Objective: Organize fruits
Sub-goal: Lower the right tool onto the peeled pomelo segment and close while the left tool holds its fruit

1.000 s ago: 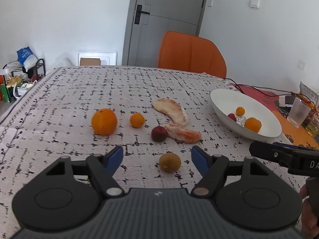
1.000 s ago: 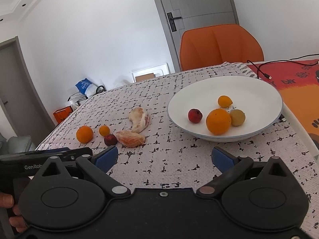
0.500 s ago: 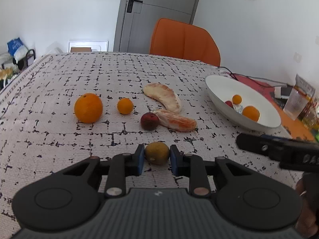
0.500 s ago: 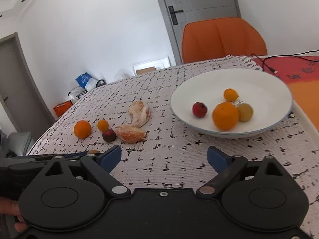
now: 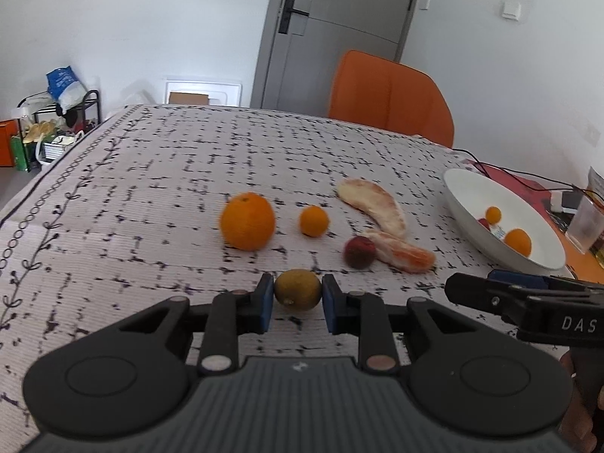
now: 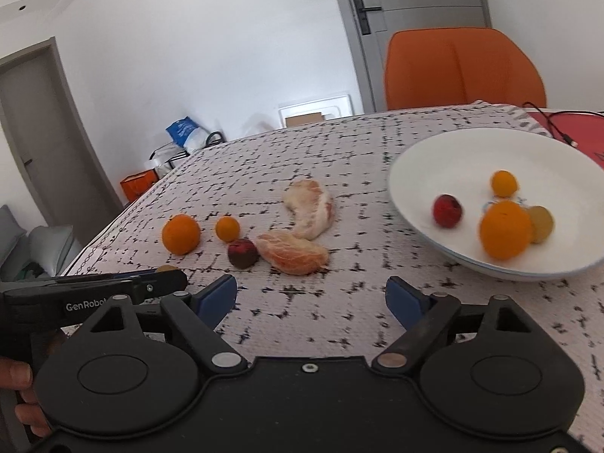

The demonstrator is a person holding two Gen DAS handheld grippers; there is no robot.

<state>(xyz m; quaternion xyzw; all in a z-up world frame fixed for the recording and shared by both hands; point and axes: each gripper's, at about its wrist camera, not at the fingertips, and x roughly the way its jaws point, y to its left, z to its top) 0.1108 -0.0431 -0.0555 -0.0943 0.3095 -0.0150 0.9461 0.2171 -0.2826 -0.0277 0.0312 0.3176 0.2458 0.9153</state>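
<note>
left tongs (image 5: pixel 297 302): pinching kiwi (image 5: pixel 297 289) on desk (image 5: pixel 151 173) | right tongs (image 6: pixel 311 296): closing, nothing between | bowl (image 5: pixel 468 204): to right of kiwi, beyond right tongs | next, by my reading: lift, carry rightward to bowl

- The small round fruit (image 5: pixel 297 289) sits on the table (image 5: pixel 151 173), between the two pads of the left gripper (image 5: pixel 296 298).
- From that fruit, the big orange (image 5: pixel 247 221) lies at 11 o'clock and the small orange (image 5: pixel 314 220) at 12.
- The dark fruit (image 5: pixel 359 251) lies at 1 o'clock, touching a peeled piece (image 5: pixel 404 253).
- The bowl (image 5: pixel 472 192) sits at 2 o'clock with fruits in it.
- The right gripper (image 6: pixel 311 294) is at 3 o'clock.
</note>
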